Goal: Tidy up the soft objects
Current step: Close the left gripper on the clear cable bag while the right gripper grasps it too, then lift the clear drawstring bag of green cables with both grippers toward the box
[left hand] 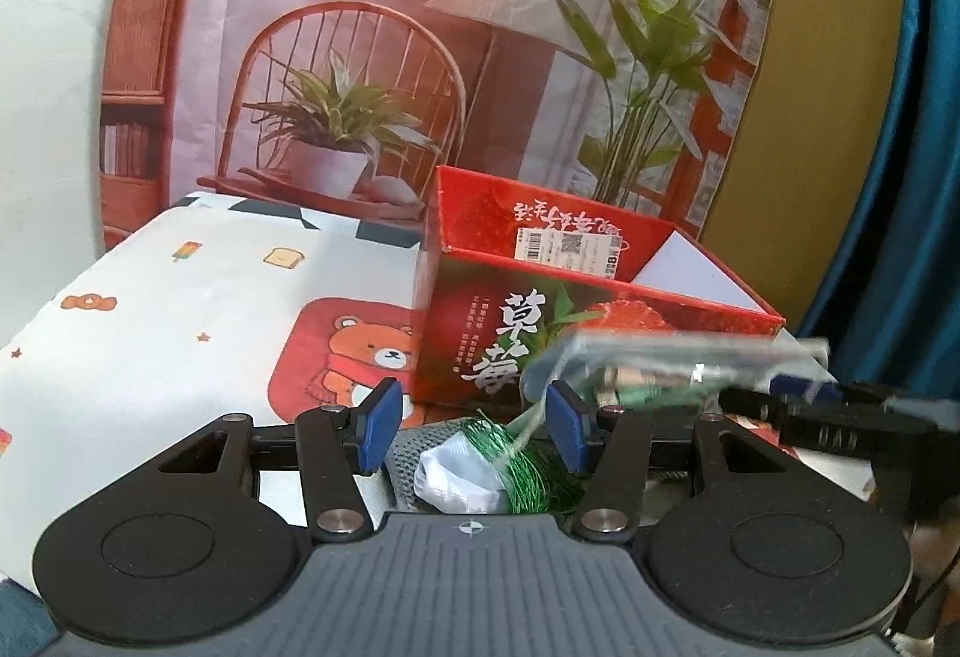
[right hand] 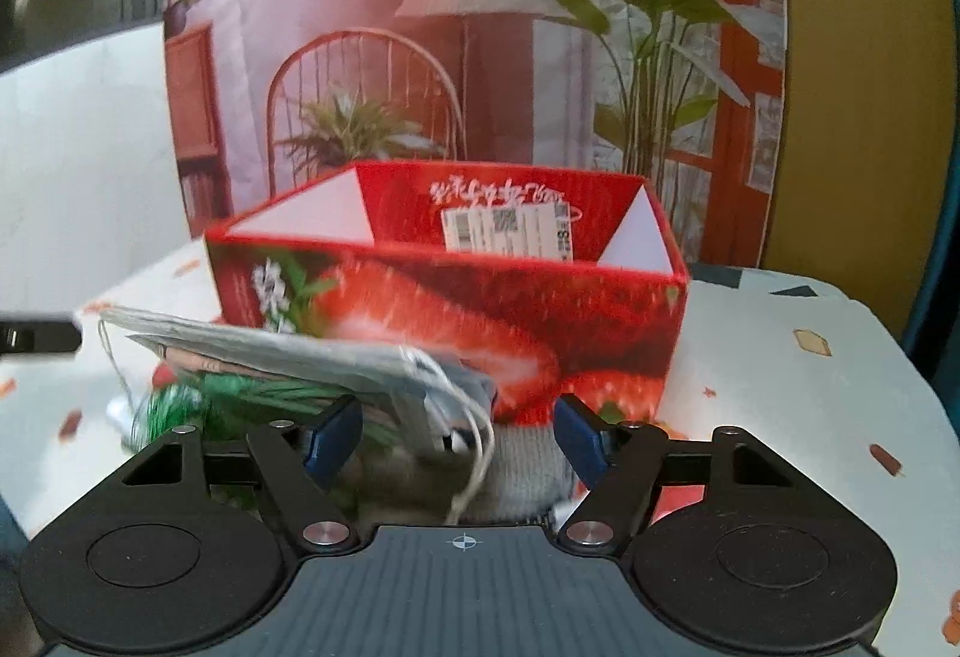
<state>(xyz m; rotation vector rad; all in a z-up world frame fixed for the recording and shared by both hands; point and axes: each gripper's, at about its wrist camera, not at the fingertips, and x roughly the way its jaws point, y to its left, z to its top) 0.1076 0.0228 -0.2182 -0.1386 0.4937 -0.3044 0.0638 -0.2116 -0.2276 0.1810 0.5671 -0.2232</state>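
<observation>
A red strawberry-print box point(left hand: 576, 321) point(right hand: 456, 309) stands open-topped on the table, just beyond both grippers. In front of it lies a pile of soft things: a grey knit piece point(left hand: 420, 444) point(right hand: 522, 468), a white crumpled bag point(left hand: 453, 474) and a green thread bundle point(left hand: 528, 468) point(right hand: 240, 393). A flat clear packet point(left hand: 672, 354) point(right hand: 288, 351) with a string rests on top, blurred. My left gripper point(left hand: 474, 429) is open over the bag and green bundle. My right gripper point(right hand: 457, 438) is open around the packet's end and the grey knit, pads not touching them.
The table wears a white cloth point(left hand: 180, 321) with a bear print point(left hand: 360, 351). A printed backdrop point(left hand: 384, 57) of a chair and plants hangs behind the box. A blue curtain point(left hand: 900, 177) is at the right. The right gripper's black body point(left hand: 852, 426) sits close beside the left one.
</observation>
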